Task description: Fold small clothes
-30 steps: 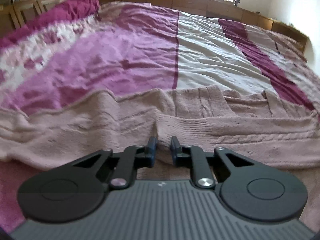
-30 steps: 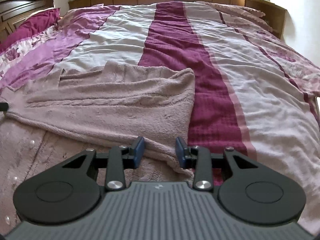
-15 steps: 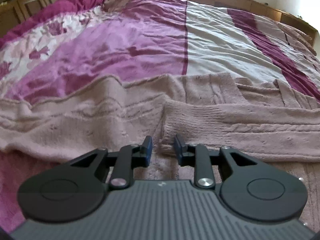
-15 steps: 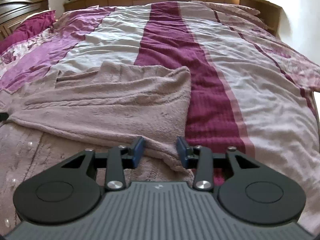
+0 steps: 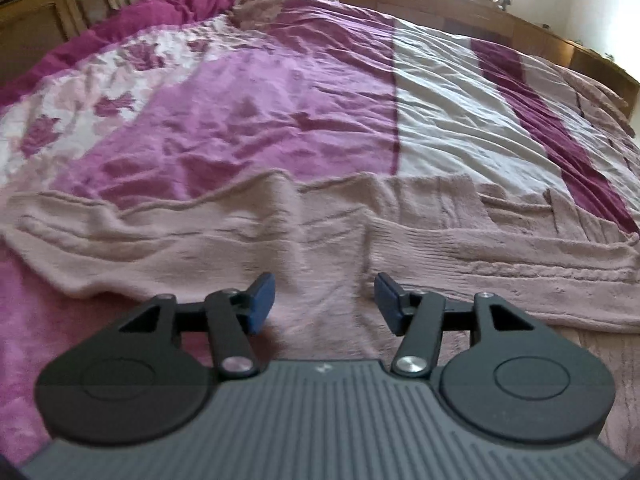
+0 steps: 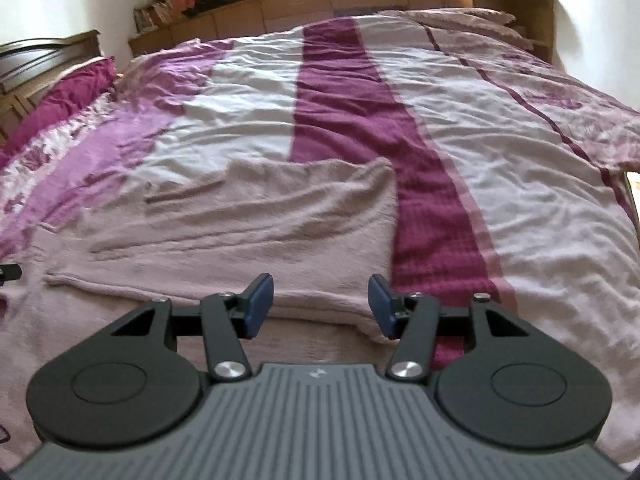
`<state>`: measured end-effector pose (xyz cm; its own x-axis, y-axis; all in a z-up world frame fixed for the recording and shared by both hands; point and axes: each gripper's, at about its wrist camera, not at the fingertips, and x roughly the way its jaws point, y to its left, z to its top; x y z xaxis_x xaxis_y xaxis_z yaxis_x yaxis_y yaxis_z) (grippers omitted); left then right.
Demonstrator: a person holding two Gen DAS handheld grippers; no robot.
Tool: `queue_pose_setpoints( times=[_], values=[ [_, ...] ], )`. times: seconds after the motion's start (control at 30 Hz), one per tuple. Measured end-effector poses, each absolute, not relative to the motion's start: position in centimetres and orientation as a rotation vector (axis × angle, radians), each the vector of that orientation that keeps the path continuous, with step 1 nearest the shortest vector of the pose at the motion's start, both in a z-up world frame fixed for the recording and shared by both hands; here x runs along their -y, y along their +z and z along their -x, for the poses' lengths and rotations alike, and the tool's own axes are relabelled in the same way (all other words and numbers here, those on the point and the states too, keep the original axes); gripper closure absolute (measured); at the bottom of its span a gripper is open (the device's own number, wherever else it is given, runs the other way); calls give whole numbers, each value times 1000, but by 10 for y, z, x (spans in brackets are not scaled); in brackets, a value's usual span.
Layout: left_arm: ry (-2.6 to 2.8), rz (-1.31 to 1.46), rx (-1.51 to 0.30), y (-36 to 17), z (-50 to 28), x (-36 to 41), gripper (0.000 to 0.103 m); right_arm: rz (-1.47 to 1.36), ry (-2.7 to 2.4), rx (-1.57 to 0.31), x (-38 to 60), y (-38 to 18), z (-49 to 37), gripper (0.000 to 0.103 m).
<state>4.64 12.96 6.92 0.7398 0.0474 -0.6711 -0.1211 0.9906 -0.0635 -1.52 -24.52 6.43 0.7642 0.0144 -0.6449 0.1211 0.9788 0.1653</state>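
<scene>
A dusty-pink knitted sweater [image 5: 320, 232] lies spread on the bed, with a sleeve folded across its body. My left gripper [image 5: 324, 300] is open and empty, its blue pads just above the sweater's near edge. In the right wrist view the same sweater [image 6: 260, 220] lies flat with its right edge along the dark maroon stripe. My right gripper [image 6: 320, 304] is open and empty over the sweater's lower right part. A bit of the left gripper [image 6: 10, 272] shows at the left edge of that view.
The bed is covered by a striped quilt [image 6: 500, 140] in purple, cream and maroon. A maroon pillow [image 5: 180, 4] lies at the far left. A wooden headboard shelf [image 6: 360, 0] runs along the far side under a window.
Both grippers have opened wider and let go of the sweater. Both have lifted and pulled back slightly, so more of the bed shows.
</scene>
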Motion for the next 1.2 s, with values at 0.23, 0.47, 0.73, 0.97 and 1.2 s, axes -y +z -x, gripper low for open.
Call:
queue_pose_setpoints(
  times=[0.23, 0.47, 0.73, 0.97, 1.2],
  values=[
    [206, 114, -716, 96, -22, -169, 45, -245, 30, -687, 215, 83, 25, 36],
    [305, 174, -734, 94, -6, -211, 38, -245, 97, -711, 185, 78, 37, 29],
    [438, 355, -720, 71, -2, -259, 30, -231, 73, -777, 169, 50, 49, 23],
    [504, 469, -697, 50, -11, -294, 29, -230, 42, -767, 170, 49, 53, 19],
    [508, 589, -671, 30, -24, -317, 29, -244, 0, -776, 171, 44, 52, 17]
  ],
)
